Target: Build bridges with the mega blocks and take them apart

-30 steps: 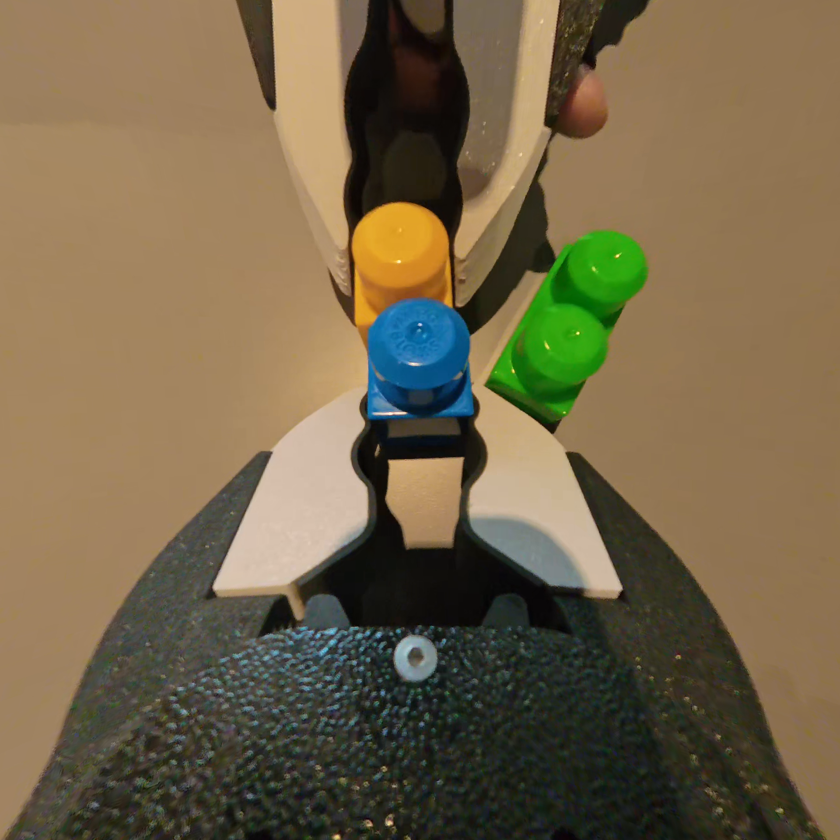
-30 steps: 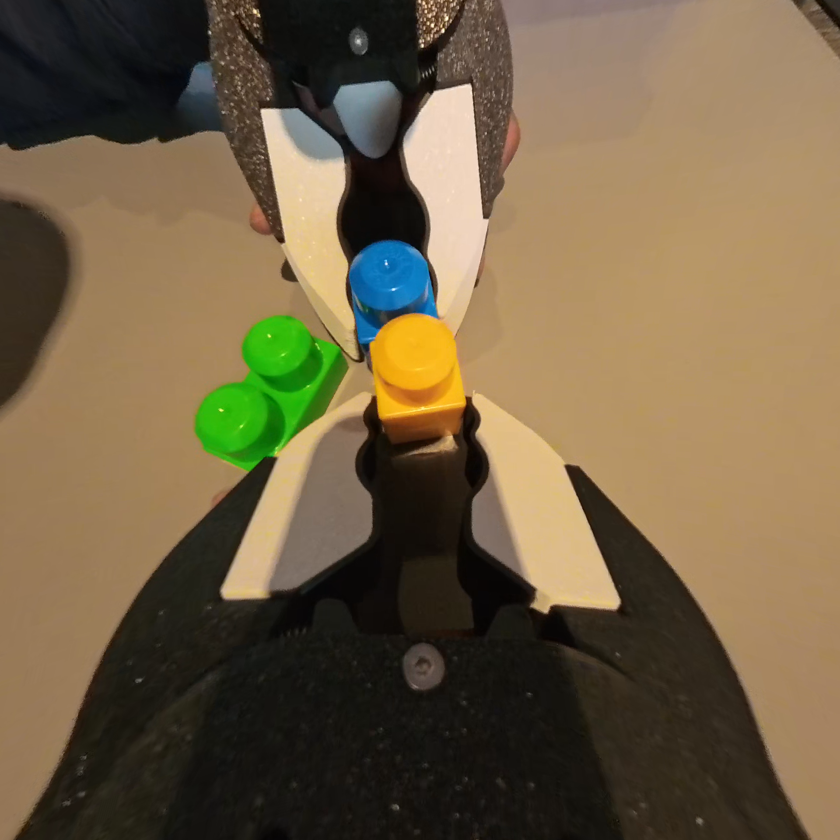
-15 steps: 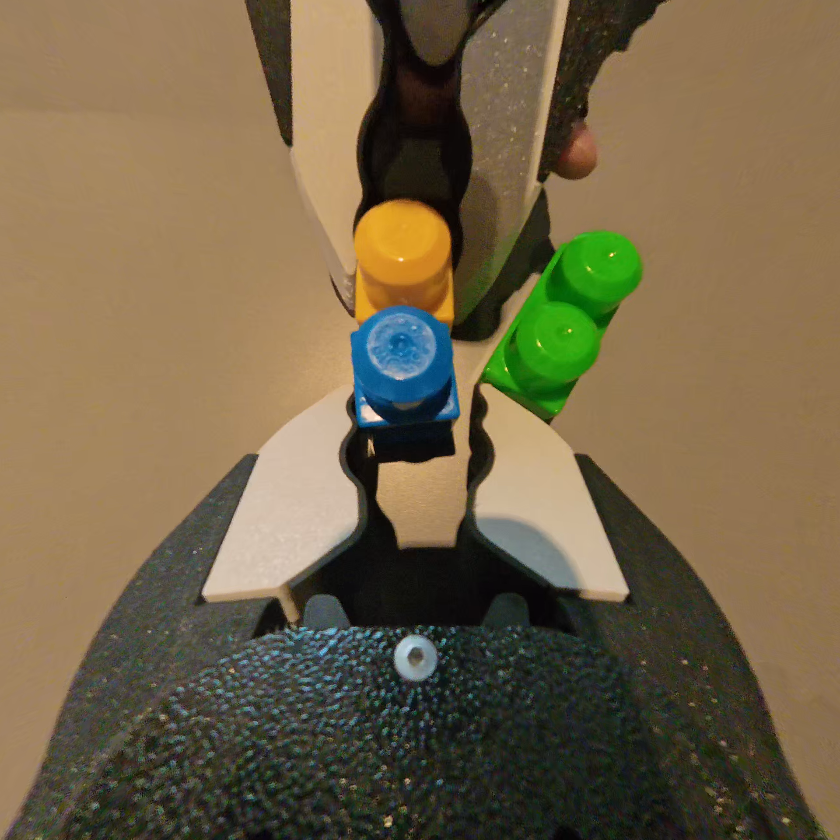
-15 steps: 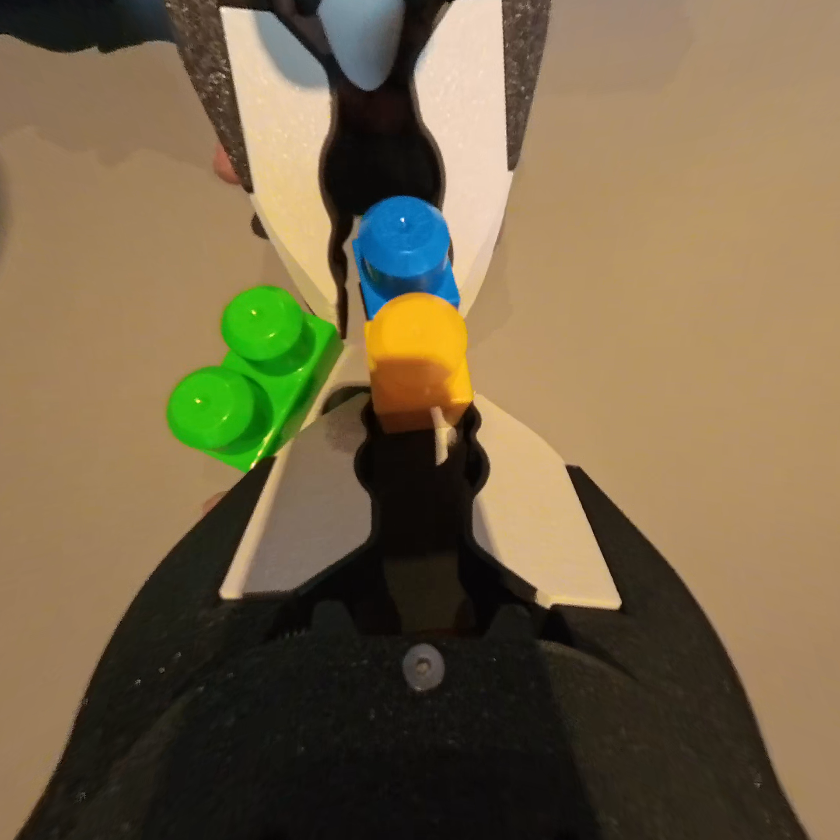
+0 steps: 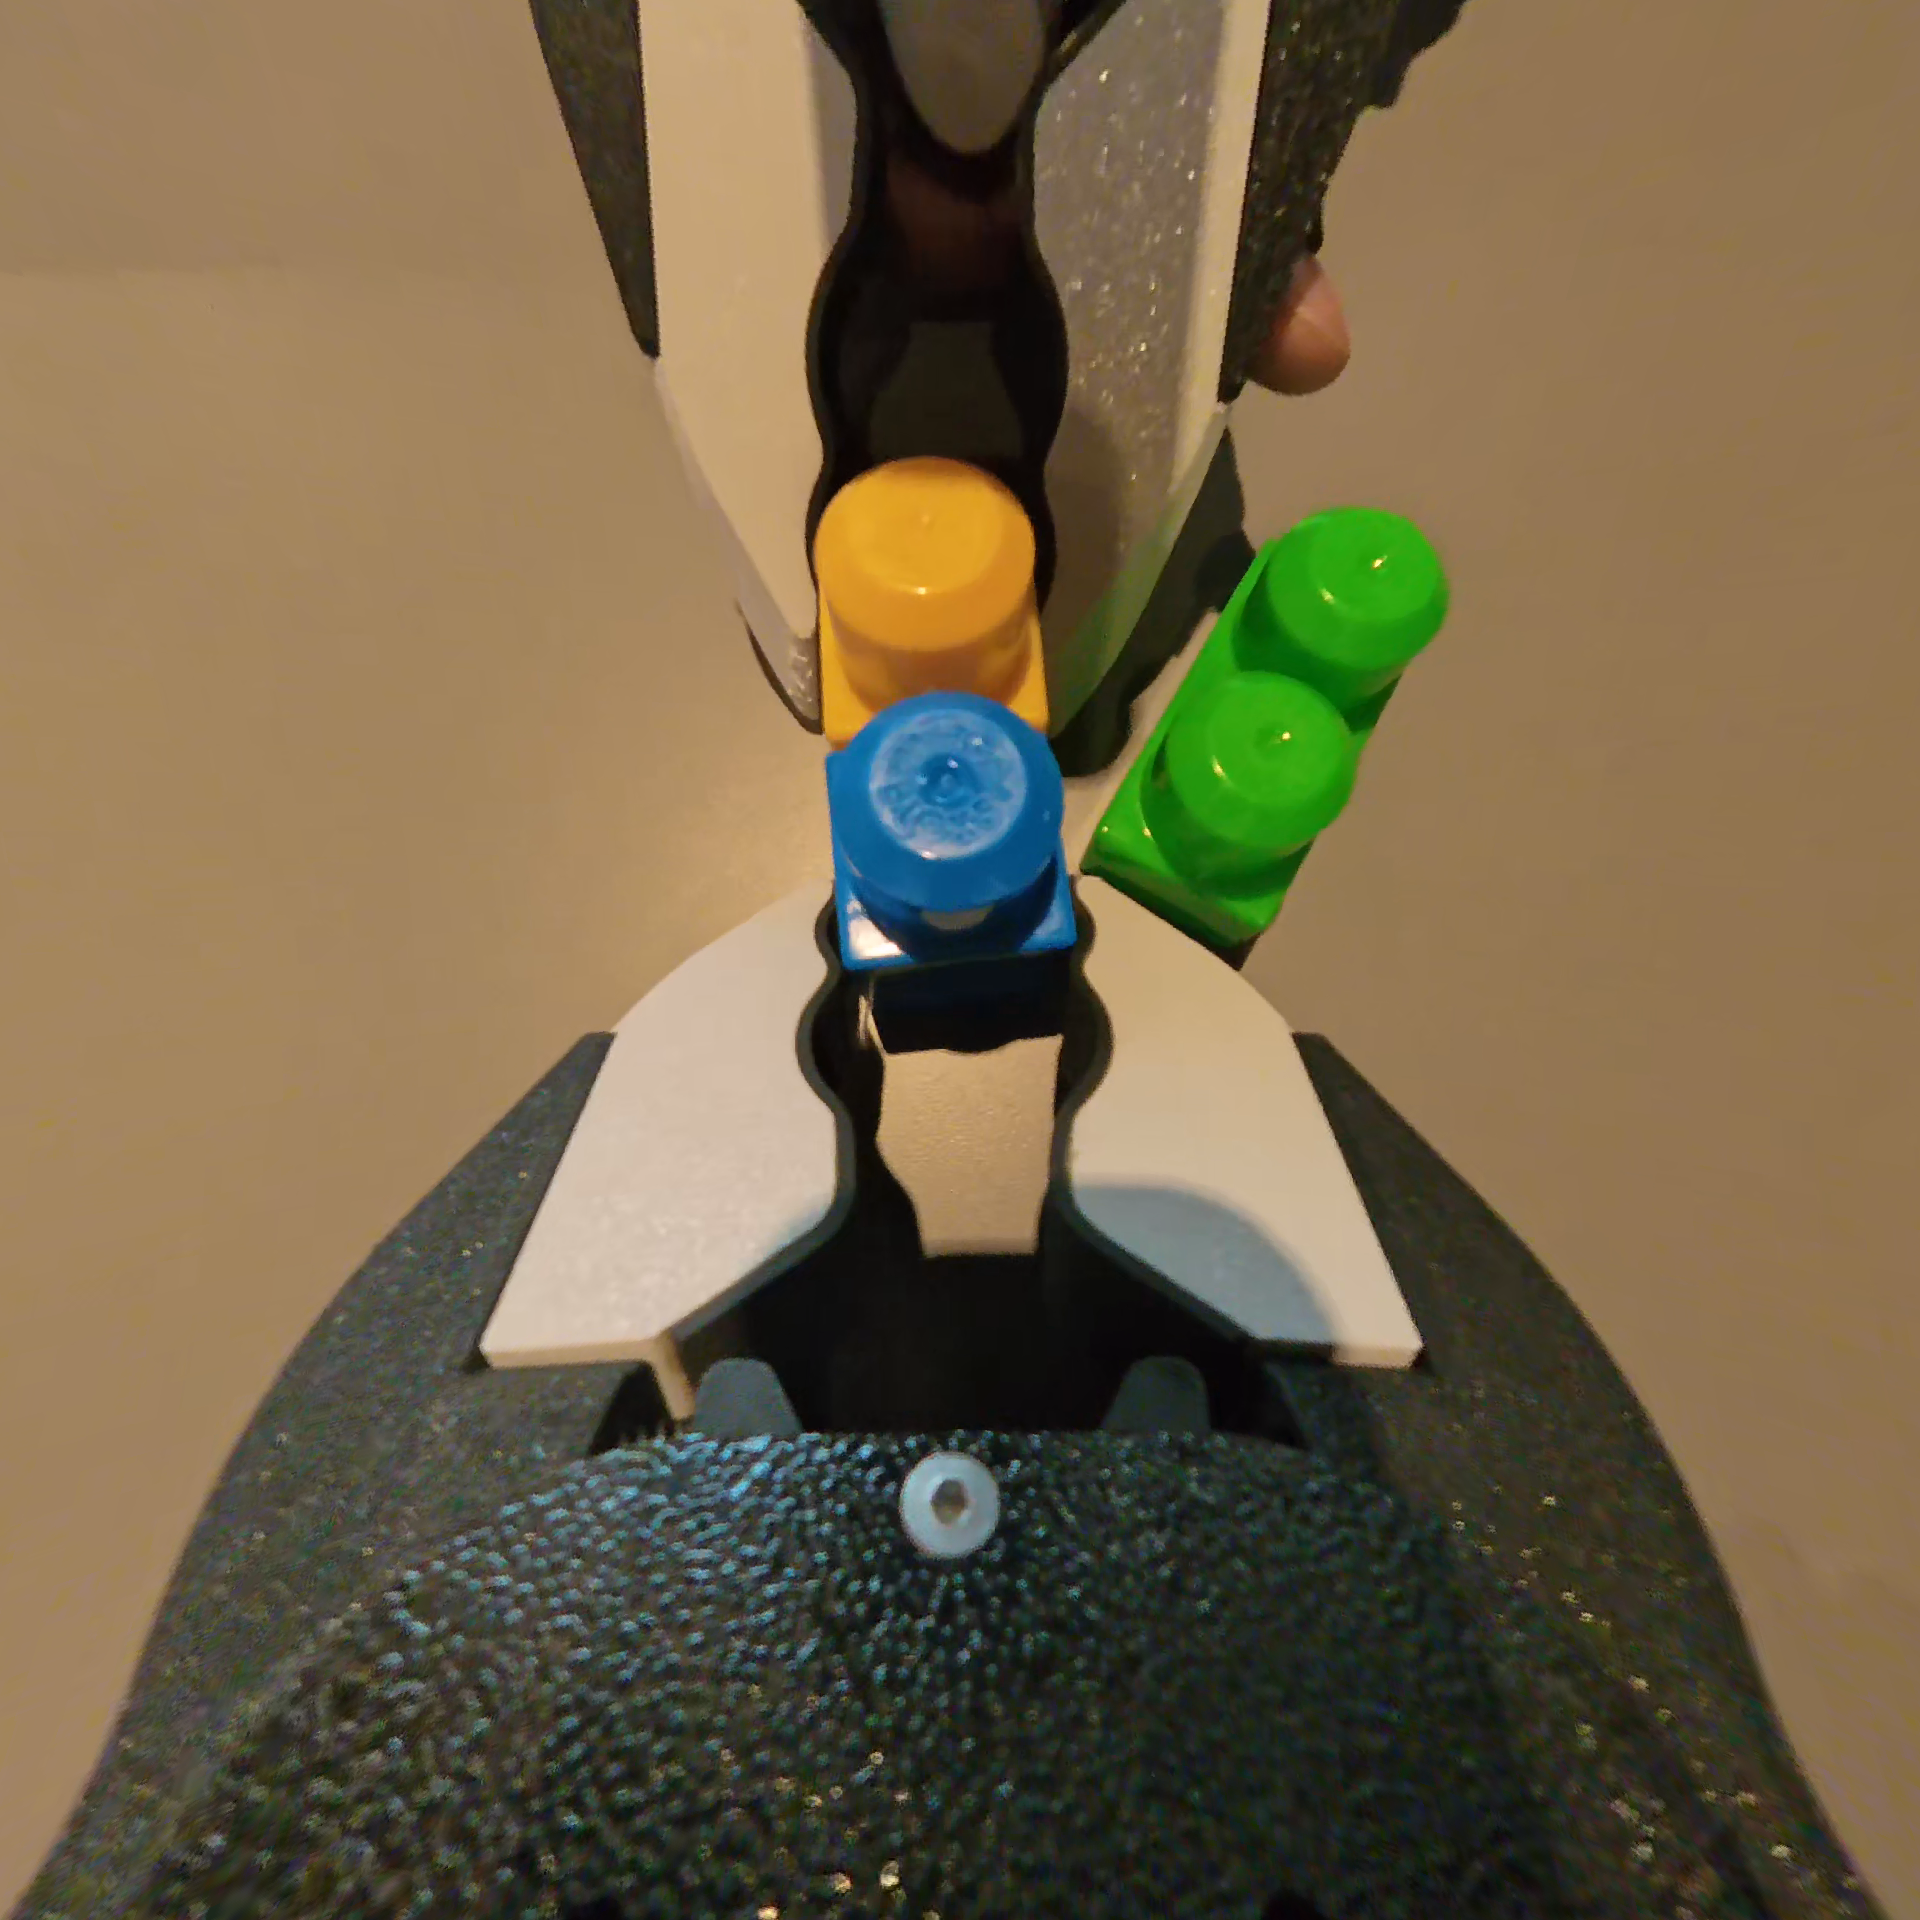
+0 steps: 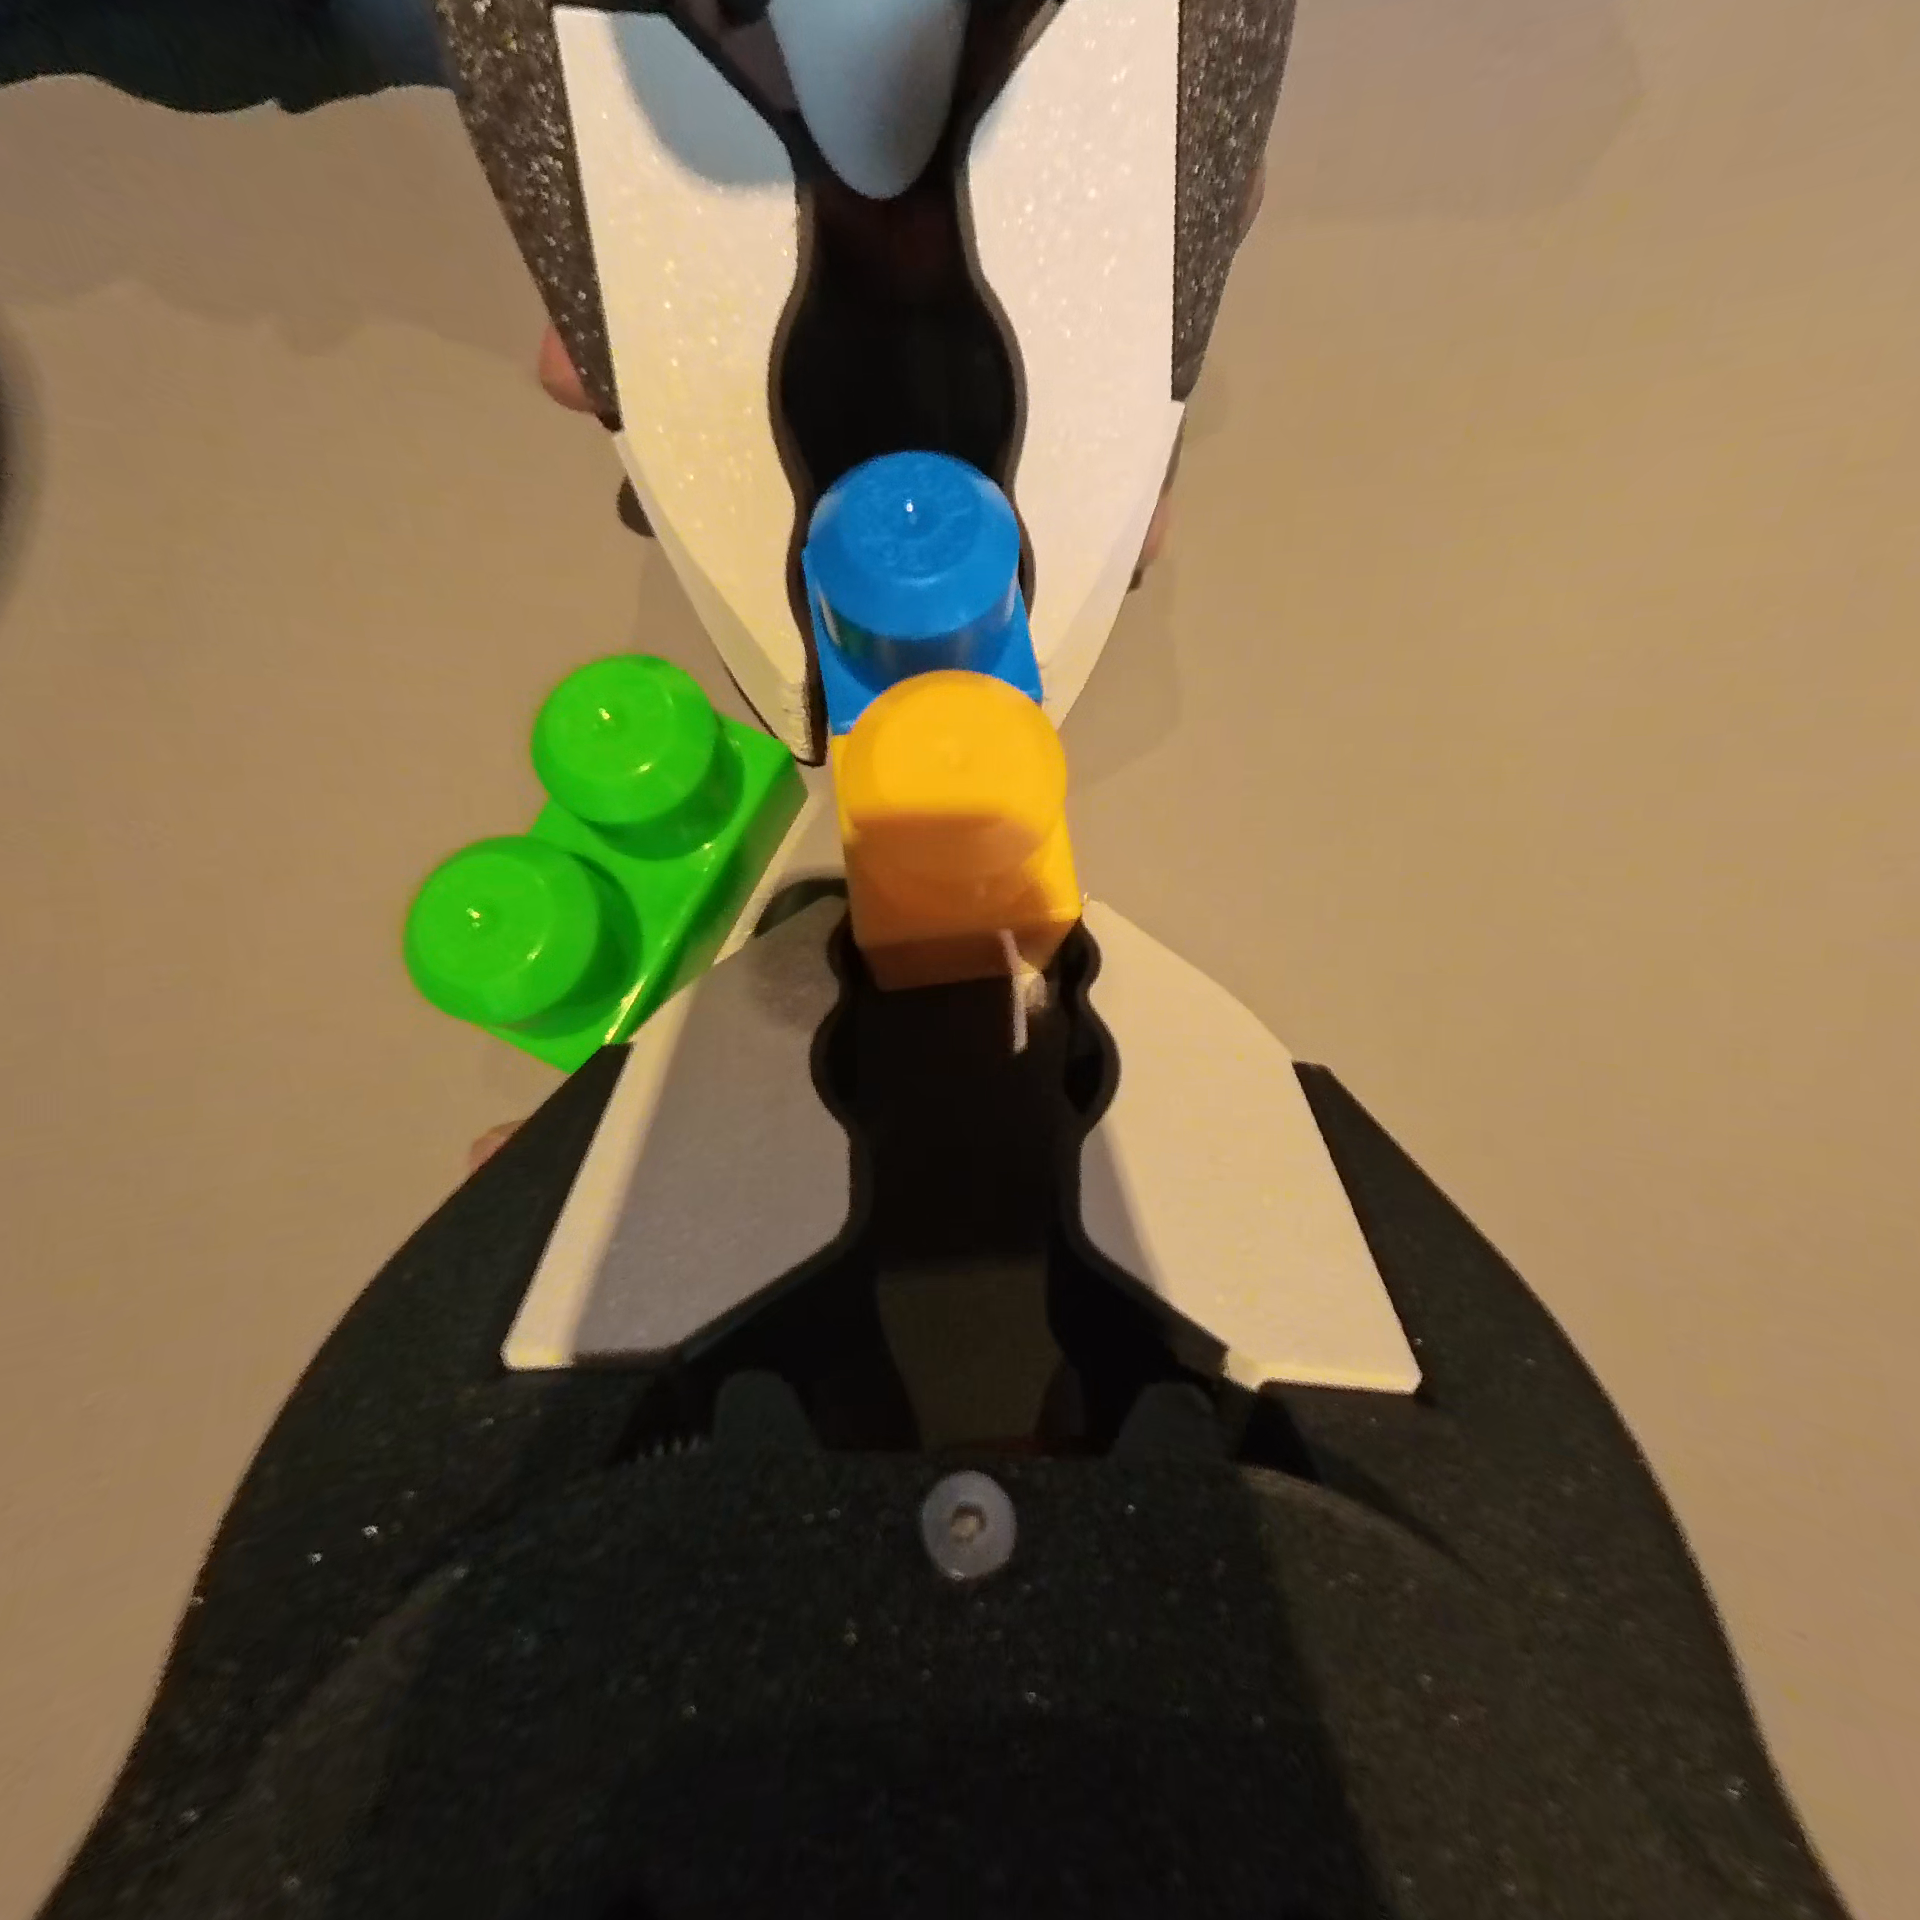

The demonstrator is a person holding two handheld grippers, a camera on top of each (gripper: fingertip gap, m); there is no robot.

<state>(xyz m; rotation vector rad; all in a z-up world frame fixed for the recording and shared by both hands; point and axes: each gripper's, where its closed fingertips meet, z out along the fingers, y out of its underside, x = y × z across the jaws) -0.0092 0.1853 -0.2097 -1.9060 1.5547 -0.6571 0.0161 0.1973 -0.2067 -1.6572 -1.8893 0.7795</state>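
Note:
My left gripper (image 5: 951, 940) is shut on a blue one-stud block (image 5: 945, 831). My right gripper (image 6: 961, 935) is shut on a yellow one-stud block (image 6: 951, 810). The two grippers face each other, tip to tip, and the blue block (image 6: 909, 582) and yellow block (image 5: 925, 613) stand side by side, touching or nearly so. A green two-stud block (image 5: 1268, 717) lies on the tan table just beside them, right of the tips in the left wrist view and left of them in the right wrist view (image 6: 592, 862).
The tan table (image 5: 312, 727) spreads plain on both sides. A person's fingertip (image 5: 1304, 332) shows behind the right gripper's body, and a dark sleeve (image 6: 208, 52) lies at the top left of the right wrist view.
The two grippers have closed in on each other, bringing the blue and yellow blocks tighter together. Both views sit lower and nearer to the green block. Both grips have held.

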